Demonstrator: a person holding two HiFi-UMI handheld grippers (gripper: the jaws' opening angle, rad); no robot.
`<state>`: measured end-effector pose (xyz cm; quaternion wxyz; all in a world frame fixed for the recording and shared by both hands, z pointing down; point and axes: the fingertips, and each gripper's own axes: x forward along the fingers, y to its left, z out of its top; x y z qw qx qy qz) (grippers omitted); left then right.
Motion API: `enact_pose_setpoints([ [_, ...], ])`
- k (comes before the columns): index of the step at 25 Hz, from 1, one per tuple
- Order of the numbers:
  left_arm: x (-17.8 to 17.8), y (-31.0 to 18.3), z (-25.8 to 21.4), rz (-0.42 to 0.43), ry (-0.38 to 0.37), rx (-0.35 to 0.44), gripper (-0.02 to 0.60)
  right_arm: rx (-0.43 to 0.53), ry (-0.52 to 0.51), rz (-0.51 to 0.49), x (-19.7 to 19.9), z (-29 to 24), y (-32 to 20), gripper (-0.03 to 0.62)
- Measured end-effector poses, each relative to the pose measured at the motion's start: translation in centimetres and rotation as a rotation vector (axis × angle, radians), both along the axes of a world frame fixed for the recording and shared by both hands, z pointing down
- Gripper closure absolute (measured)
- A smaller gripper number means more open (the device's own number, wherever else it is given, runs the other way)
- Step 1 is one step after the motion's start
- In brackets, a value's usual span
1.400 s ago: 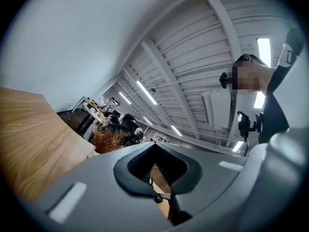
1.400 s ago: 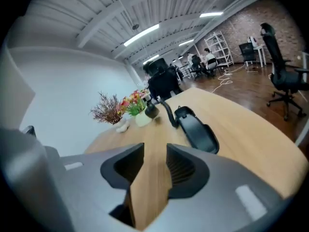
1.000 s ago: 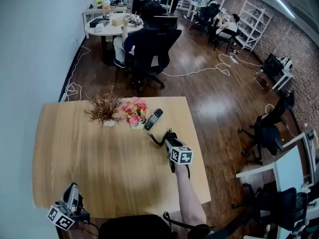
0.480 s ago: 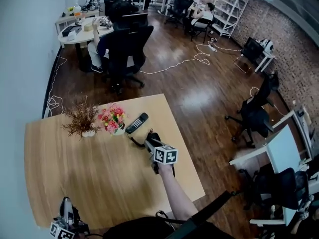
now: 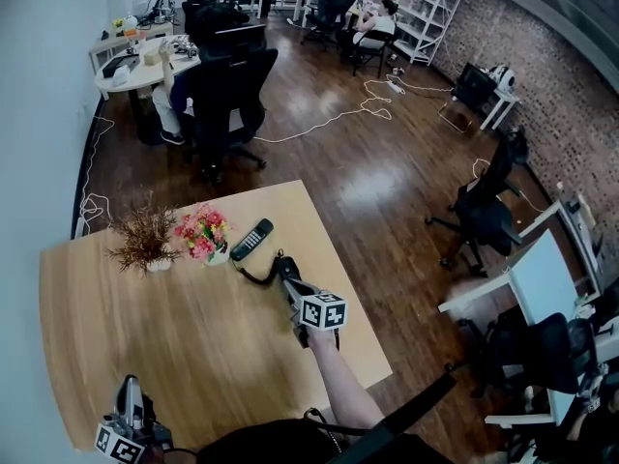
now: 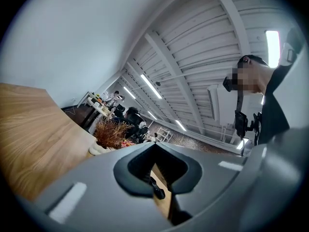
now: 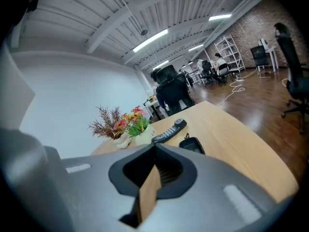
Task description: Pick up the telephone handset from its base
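Two pots sit ahead-left of my right gripper (image 5: 280,262): a white pot (image 5: 157,265) of dried twigs and a flower pot (image 5: 219,255) of pink blooms. The telephone handset (image 5: 251,239) lies just beyond the tips. Only the right gripper view shows the black base (image 7: 192,144). The right jaws, apart a second ago, are clenched empty. The left gripper (image 5: 129,387) is clenched empty too.

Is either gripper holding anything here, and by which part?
Nothing is held: the right gripper is shut with nothing between its jaws; the handset lies on the table ahead. The left gripper is shut and empty.
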<state>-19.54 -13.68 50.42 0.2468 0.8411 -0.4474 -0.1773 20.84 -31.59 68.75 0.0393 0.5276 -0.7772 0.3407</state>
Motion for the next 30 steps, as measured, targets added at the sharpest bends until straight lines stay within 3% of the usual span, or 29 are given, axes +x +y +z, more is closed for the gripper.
enact_pose_setpoints([
  [30, -0.3, -0.3, 0.7, -0.036, 0.007, -0.014, 0.578, -0.021, 0.011, -0.064, -2.3, 0.7, -1.3, 0.591],
])
